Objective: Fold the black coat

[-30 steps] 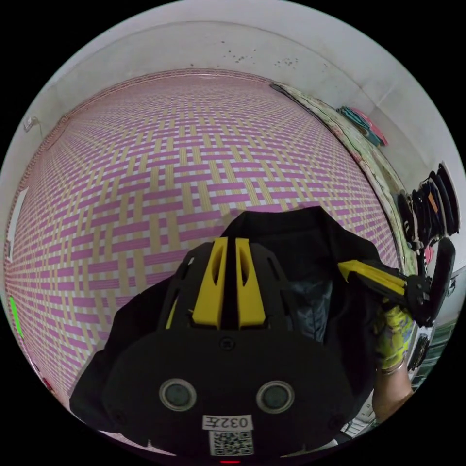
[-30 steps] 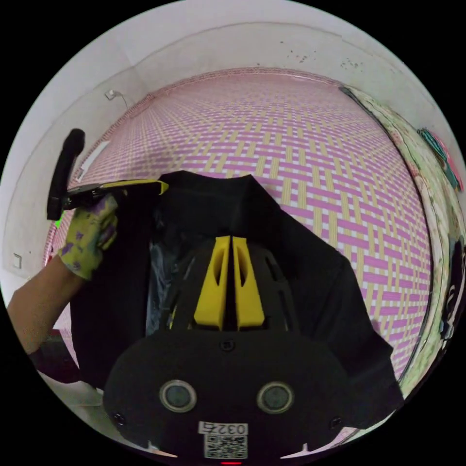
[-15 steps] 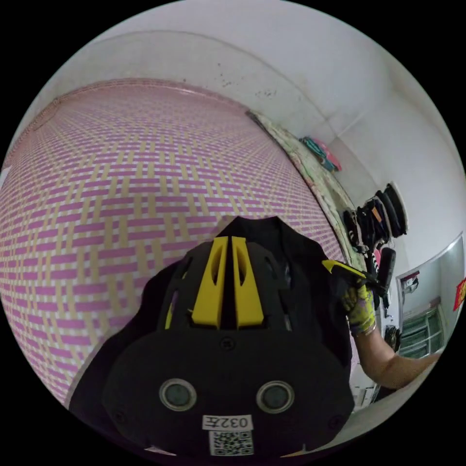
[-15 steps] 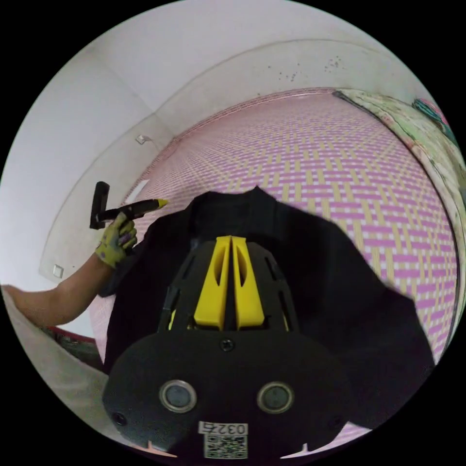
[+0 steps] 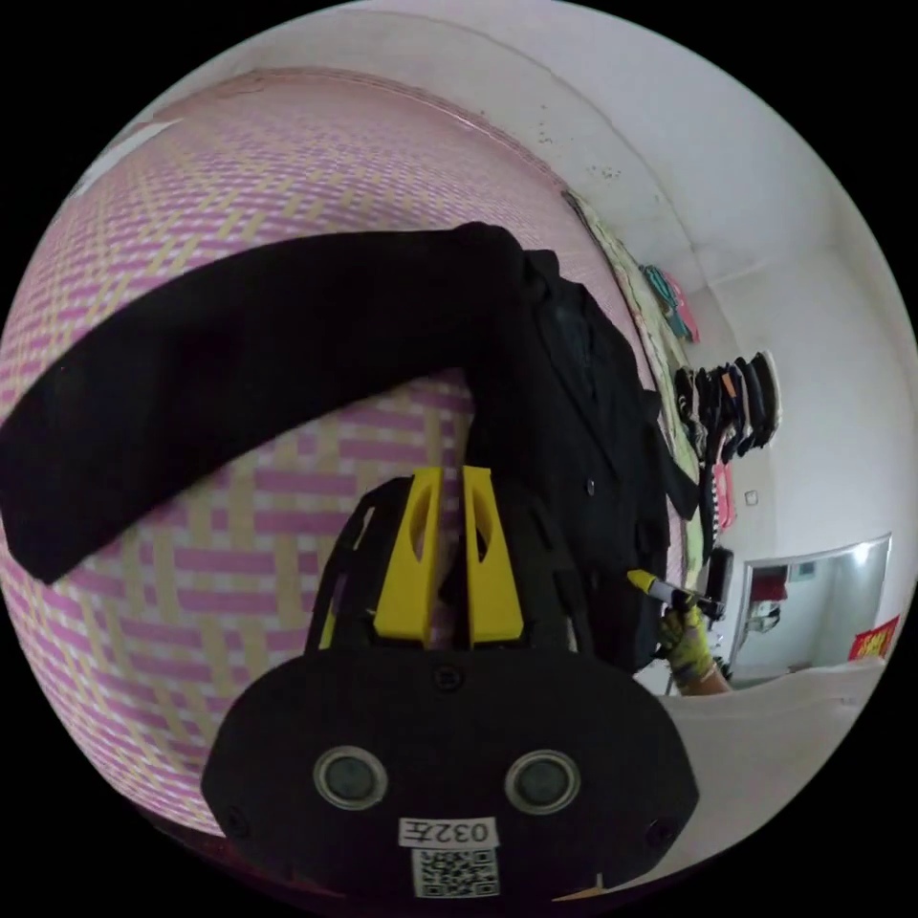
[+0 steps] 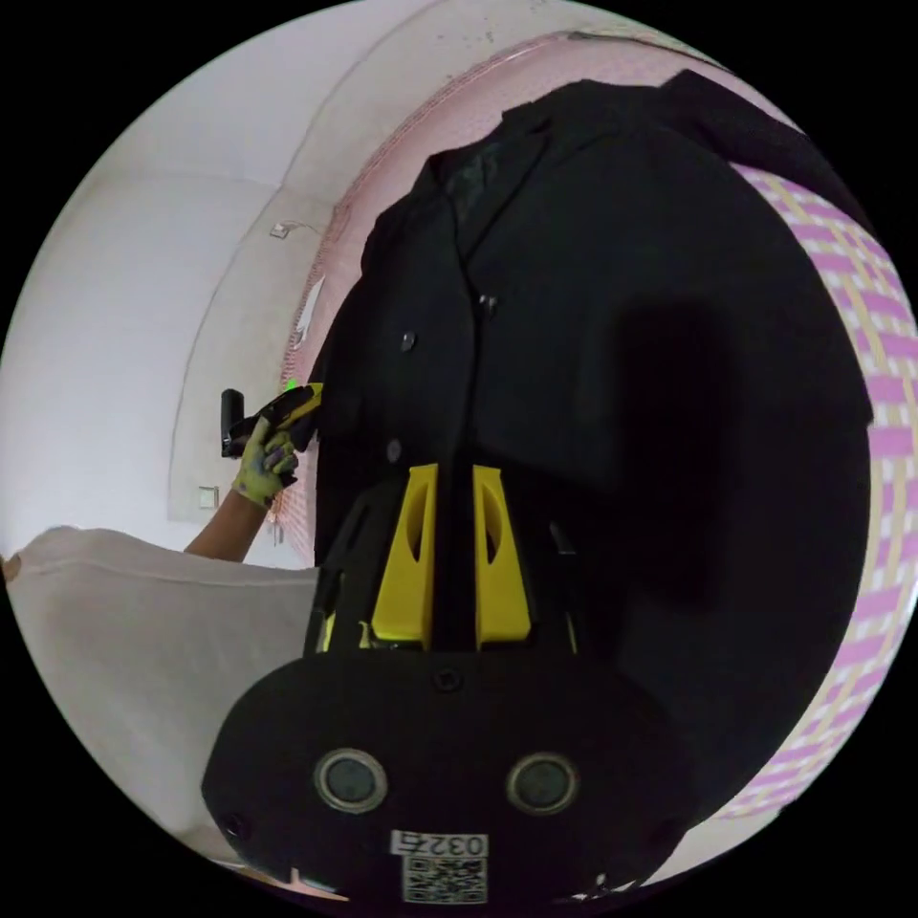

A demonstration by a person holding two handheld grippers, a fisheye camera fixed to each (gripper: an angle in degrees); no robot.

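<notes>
Black coat [image 5: 564, 402] first, in the left gripper view: it lies spread on the pink-and-yellow woven mat [image 5: 239, 574], one sleeve [image 5: 220, 373] stretched out away from the body panel. The left claw [image 5: 448, 555] sits at the coat's near edge with its yellow jaws pressed close together; whether they actually pinch cloth I cannot tell, since the hem is hidden behind them. At the coat's far edge the right claw [image 5: 643, 581] shows in a gloved hand [image 5: 687, 643].

In the right gripper view the coat [image 6: 593, 382] lies front-up, its buttons [image 6: 408, 338] running along the placket, the mat [image 6: 861, 535] showing beyond it. The right claw [image 6: 449, 564] is drawn together at the coat's near edge, again with the grip hidden. The left claw [image 6: 304, 400] meets the coat's other edge.

Risks, as I judge them: a thin pinch could slip and drop one edge, skewing the fold; the outstretched sleeve could drag and bunch under the body; uneven pulls would crease the front.
</notes>
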